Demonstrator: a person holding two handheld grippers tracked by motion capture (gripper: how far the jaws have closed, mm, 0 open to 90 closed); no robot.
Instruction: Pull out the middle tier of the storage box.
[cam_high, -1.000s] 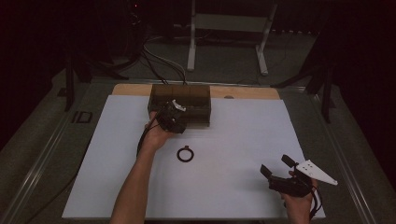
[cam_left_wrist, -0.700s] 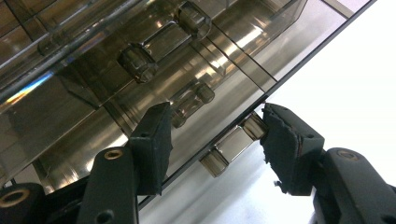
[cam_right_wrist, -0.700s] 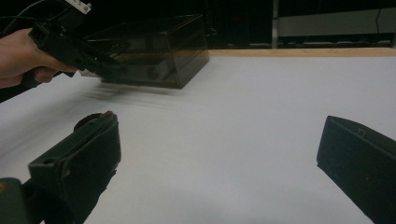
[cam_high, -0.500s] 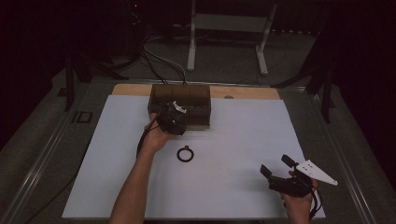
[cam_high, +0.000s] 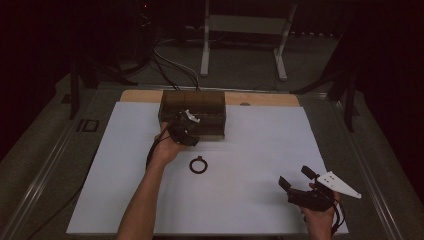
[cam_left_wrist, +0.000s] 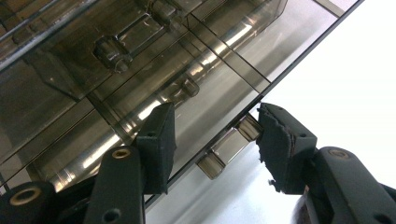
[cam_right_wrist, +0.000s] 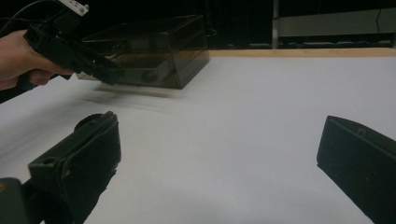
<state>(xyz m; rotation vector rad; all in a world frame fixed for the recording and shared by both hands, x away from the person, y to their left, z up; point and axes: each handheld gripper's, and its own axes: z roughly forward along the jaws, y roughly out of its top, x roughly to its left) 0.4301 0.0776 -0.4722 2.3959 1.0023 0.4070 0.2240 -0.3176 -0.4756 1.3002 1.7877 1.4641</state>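
A smoky see-through box with drawers stands at the back of the white sheet. My left gripper is up against its front face. In the left gripper view the left gripper is open, its pads on either side of a small metal handle on the box front, without pressing on it. My right gripper rests near the front right of the sheet. It is open with nothing between its jaws, and it faces the box and the left gripper.
A black ring lies flat on the sheet just in front of the left hand. A wooden strip runs along the sheet's far edge. Behind the table are cables and a metal stand. Bare sheet lies between the two hands.
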